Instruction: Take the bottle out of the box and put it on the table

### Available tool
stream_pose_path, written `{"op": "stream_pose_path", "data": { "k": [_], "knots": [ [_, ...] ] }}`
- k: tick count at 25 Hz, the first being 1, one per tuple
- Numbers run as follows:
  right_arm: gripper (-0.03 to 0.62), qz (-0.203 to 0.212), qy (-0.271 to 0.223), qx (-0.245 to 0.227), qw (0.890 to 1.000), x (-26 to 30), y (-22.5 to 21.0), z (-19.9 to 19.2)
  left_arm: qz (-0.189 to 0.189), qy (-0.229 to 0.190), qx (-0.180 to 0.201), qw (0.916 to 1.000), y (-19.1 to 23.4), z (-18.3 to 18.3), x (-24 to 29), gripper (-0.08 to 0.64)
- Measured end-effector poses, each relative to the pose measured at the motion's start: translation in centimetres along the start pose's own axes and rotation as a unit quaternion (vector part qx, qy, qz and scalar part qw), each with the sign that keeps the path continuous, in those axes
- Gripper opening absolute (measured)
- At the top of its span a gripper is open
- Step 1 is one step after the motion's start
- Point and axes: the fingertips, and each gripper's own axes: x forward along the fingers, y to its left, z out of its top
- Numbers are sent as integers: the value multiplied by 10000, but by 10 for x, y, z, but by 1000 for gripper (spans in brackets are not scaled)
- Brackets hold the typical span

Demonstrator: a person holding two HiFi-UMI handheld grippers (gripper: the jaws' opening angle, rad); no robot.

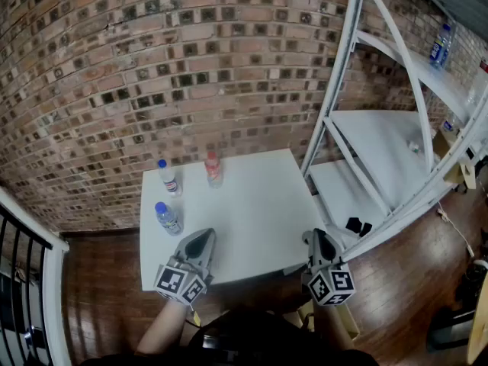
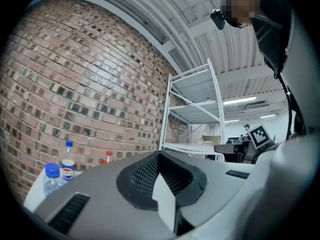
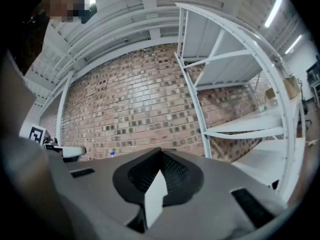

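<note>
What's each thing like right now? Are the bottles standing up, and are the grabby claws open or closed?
Left gripper: jaws shut, empty.
Right gripper: jaws shut, empty.
Near blue-capped bottle: upright on the table, cap on.
Far blue-capped bottle: upright, cap on.
Red-capped bottle: upright, cap on.

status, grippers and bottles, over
Left gripper, right gripper shut, empty, at near edge of white table. Pepsi bottle, red-cap bottle, blue-cap bottle upright on it. Nothing blocking.
</note>
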Motion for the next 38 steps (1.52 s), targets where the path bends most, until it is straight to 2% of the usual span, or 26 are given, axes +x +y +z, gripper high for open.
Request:
{"op": "stream_pose_path", "data": {
  "k": [5, 7, 11, 17, 20, 25, 32, 38],
  "knots": [
    [3, -413, -28, -171, 9990, -25, -10, 4, -619, -26, -109, 9980, -21, 0, 24, 5],
    [3, -695, -32, -290, 9972, -46, -18, 5, -932, -32, -233, 9954, -34, -4, 36, 5],
    [3, -1434, -25, -337, 9891, -99, -43, 7, -1620, -3, -473, 9857, -73, -14, 58, 5],
    [3, -2261, -249, -247, 9735, -172, -81, 13, -2363, 126, -521, 9702, -143, -26, 74, 5],
    [3, -2478, -323, -120, 9682, -194, -100, 12, -2543, 190, -445, 9659, -176, -27, 79, 5],
    [3, -2556, -322, -166, 9661, -225, -130, 16, -2774, 210, -386, 9597, -235, -32, 95, 5],
    [3, -2945, -457, -220, 9543, -292, -199, 37, -3077, 242, -319, 9506, -324, -45, 119, 5],
    [3, -3253, -545, -170, 9439, -350, -244, 38, -3206, 31, -373, 9465, -392, -52, 137, 5]
  ]
}}
